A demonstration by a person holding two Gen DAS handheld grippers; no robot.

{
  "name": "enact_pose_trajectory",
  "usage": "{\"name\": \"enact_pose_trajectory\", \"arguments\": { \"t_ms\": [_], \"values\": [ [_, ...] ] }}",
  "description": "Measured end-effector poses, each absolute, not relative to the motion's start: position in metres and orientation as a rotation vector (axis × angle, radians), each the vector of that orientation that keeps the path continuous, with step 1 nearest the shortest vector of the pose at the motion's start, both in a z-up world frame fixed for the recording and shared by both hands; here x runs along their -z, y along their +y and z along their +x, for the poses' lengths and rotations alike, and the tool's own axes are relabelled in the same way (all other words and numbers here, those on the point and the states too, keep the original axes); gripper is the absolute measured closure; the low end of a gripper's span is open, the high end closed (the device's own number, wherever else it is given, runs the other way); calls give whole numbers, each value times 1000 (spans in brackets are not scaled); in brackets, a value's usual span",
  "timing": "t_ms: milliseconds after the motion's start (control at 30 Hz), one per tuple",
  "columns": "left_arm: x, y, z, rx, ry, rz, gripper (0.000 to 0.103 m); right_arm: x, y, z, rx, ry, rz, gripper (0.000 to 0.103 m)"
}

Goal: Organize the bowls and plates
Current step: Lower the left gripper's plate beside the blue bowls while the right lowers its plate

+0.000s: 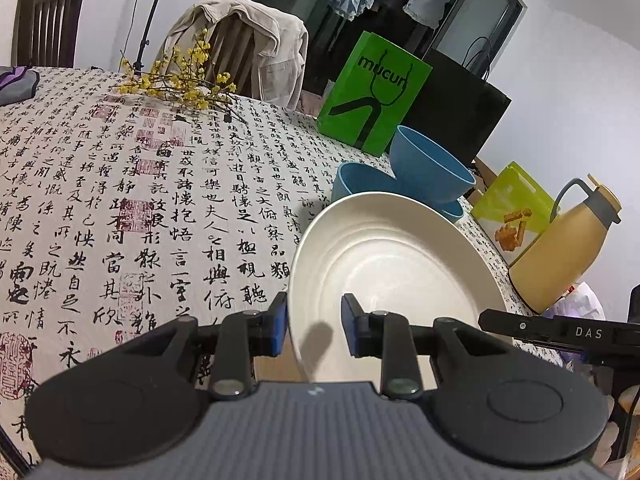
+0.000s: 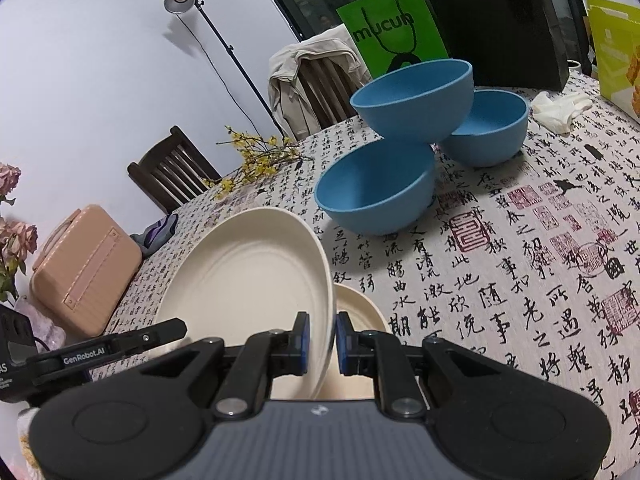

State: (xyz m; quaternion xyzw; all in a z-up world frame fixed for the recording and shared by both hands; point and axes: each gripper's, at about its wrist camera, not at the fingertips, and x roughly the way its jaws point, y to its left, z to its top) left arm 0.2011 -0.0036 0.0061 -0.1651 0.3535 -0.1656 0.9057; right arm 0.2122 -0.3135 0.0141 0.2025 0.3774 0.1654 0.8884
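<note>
Right gripper (image 2: pixel 320 340): jaws narrow, blue pads clamped on the near rim of a cream plate (image 2: pixel 248 280). Plate is tilted, its far edge raised above the tablecloth (image 2: pixel 520 280). A second cream plate (image 2: pixel 360 312) lies just behind and partly under the held one, close to the right pad; whether the two touch cannot be told.

Left gripper (image 1: pixel 314 326): jaws somewhat apart, straddling the near rim of the cream plate (image 1: pixel 396 256). The left pad sits against the outside of the rim; the right pad stands inside the dish with a visible gap to the surface. Whether it grips cannot be told. The right gripper's black finger (image 1: pixel 560 332) shows at the right edge of this view.

Beyond the plate: three blue bowls. Nearest blue bowl (image 2: pixel 376 192) sits on the cloth; a second blue bowl (image 2: pixel 416 100) rests tilted on top, bridging the nearest one and a third blue bowl (image 2: pixel 488 128) to the right.

Further back: a sprig of yellow flowers (image 1: pixel 180 76) on the cloth, a green paper bag (image 1: pixel 372 92) upright behind the bowls, a tan thermos jug (image 1: pixel 568 248) at the table's right edge, a jacket draped on a chair (image 1: pixel 248 40).
</note>
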Motion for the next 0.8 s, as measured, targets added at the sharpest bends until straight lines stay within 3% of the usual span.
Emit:
{"name": "enact_pose_trajectory", "arguments": {
  "t_ms": [800],
  "values": [
    [9,-6,195,335,767,-332,75,4,-312,212,-329,825,416,89]
  ]
}}
